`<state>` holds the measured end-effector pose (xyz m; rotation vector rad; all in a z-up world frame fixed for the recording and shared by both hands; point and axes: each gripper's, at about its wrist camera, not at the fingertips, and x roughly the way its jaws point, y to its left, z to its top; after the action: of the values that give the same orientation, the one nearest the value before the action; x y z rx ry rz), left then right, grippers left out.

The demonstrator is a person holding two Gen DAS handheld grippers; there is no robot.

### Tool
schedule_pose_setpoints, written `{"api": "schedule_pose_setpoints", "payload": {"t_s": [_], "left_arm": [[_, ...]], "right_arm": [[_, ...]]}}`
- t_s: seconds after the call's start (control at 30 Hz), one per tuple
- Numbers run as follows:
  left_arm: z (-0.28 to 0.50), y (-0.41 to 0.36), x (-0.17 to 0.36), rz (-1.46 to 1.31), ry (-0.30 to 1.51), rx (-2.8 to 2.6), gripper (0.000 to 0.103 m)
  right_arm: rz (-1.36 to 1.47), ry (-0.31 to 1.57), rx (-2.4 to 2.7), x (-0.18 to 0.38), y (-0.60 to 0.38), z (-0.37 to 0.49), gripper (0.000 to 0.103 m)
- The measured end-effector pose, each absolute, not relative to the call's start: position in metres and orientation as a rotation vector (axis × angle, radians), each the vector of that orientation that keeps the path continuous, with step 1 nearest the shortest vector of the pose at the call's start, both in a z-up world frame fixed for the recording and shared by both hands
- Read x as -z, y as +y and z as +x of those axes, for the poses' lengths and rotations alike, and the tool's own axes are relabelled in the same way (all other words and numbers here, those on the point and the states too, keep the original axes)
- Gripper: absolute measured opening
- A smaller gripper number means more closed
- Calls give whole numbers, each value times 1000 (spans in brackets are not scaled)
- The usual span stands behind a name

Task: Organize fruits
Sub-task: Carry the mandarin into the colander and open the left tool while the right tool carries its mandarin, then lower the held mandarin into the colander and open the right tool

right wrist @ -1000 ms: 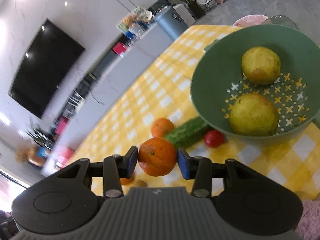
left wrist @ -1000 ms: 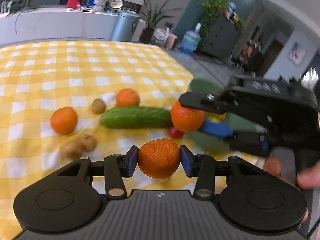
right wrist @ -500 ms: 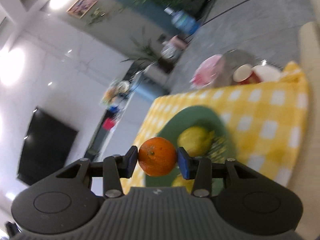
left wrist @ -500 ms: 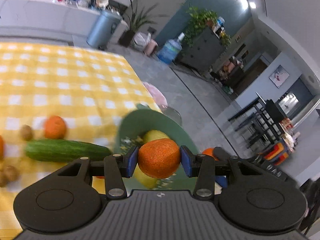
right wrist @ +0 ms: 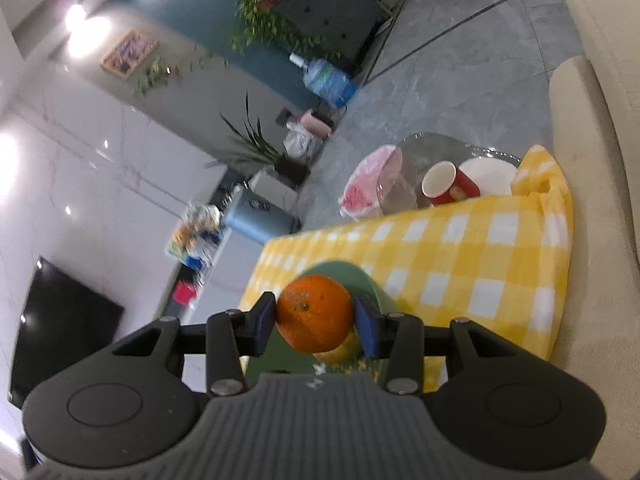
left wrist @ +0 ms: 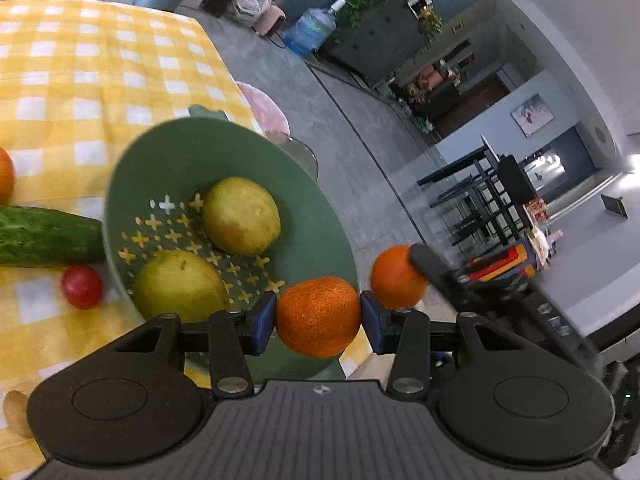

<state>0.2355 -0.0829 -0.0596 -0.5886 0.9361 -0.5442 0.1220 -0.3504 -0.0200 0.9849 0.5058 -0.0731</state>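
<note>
We have a fruit in each hand. The left tongs [left wrist: 318,322] pinch a bumpy orange [left wrist: 318,322] between the blue pads, and the right tongs [right wrist: 315,320] pinch a smoother orange [right wrist: 315,312] the same way (both sets pressed onto the fruit, neither spread).

What changed: a second ago both tongs were low over the worktop [left wrist: 80,80] among the loose produce, with the green colander [left wrist: 320,216] off to the side. Now both have swung across to it. In the left wrist view the colander fills the middle, and our bumpy orange hangs over its near rim, not yet over the perforated floor. The right tongs show in that view too, with their orange [left wrist: 394,278] just outside the colander's right rim. In the right wrist view the colander [right wrist: 368,284] sits right behind the held fruit, mostly hidden.

Two yellow-green fruits [left wrist: 240,216] (pears or lemons, can't tell) already lie inside, near each other. On the yellow checked cloth the cucumber [left wrist: 44,236] lies just beside the colander's left wall, a small red fruit [left wrist: 82,286] sits near it, and one more orange [left wrist: 5,176] shows at the frame edge.

Meaning for the task: we judge pick-up done and transport nearly done for both. Next is nudging each fruit inward past the rim, then letting go. Risk: dropping on the rim could send an orange off the worktop edge, which is close.
</note>
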Motion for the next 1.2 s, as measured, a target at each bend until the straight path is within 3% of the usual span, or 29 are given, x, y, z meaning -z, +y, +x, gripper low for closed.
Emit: {"api": "schedule_pose_setpoints", "payload": {"t_s": [0.23,0.63,1.2], "left_arm": [[225,-89,54,-537,899,552,52],[213,-72,52,-563,844,496,65],[209,-62,56,-591,840,507,70]], "right_arm": [[1000,499,57,25,-355,128,40],[913,565,41,29,-341,137,40],[726,686,28,22,-320,139,42]]}}
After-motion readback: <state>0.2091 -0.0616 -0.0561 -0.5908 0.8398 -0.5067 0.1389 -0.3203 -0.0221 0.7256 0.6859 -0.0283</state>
